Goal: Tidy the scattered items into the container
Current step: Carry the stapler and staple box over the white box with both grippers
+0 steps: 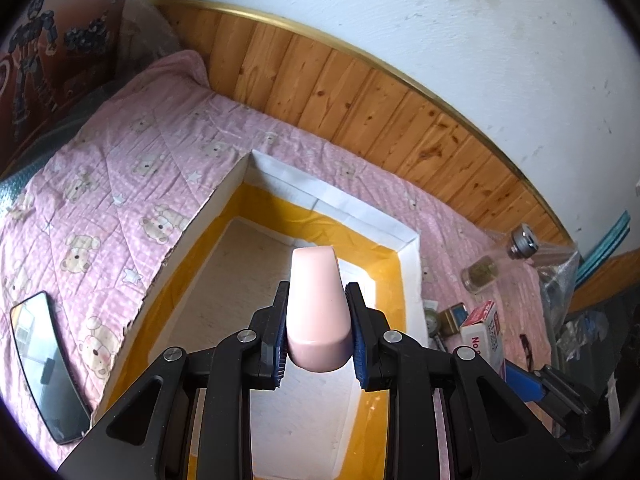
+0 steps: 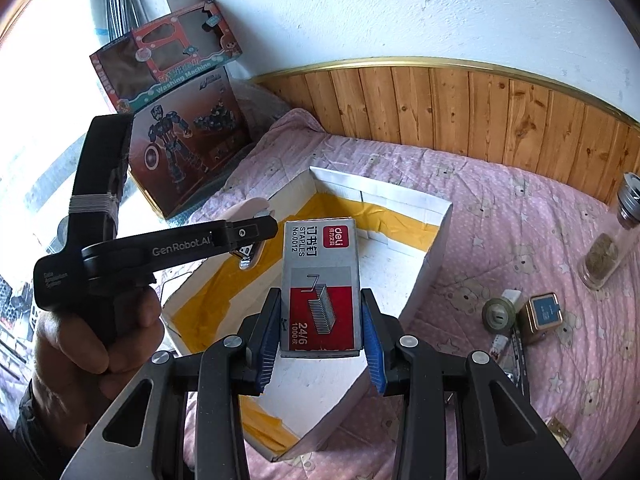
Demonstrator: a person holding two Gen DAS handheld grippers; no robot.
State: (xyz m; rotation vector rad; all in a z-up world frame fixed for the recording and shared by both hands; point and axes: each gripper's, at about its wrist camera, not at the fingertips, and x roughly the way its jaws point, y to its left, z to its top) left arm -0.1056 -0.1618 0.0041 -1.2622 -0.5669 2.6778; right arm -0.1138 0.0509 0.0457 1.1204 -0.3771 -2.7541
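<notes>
My left gripper (image 1: 319, 330) is shut on a pale pink smooth block (image 1: 316, 304) and holds it over the open white cardboard box (image 1: 328, 196) with yellow tape inside. My right gripper (image 2: 320, 332) is shut on a grey and red staples box (image 2: 320, 280) and holds it above the same box (image 2: 400, 196). The left gripper (image 2: 248, 248) shows in the right wrist view over the box's left side. The right gripper's blue pad (image 1: 520, 384) and the staples box (image 1: 482, 332) show at the right of the left wrist view.
On the pink bear quilt lie a glass jar with a metal lid (image 2: 608, 248), a small blue tin (image 2: 544, 316), a round metal piece (image 2: 498, 314), a small tube (image 2: 502, 344) and a brass hinge (image 2: 560, 432). A curved mirror (image 1: 46, 364) lies left. Toy cartons (image 2: 180, 132) stand at the back left.
</notes>
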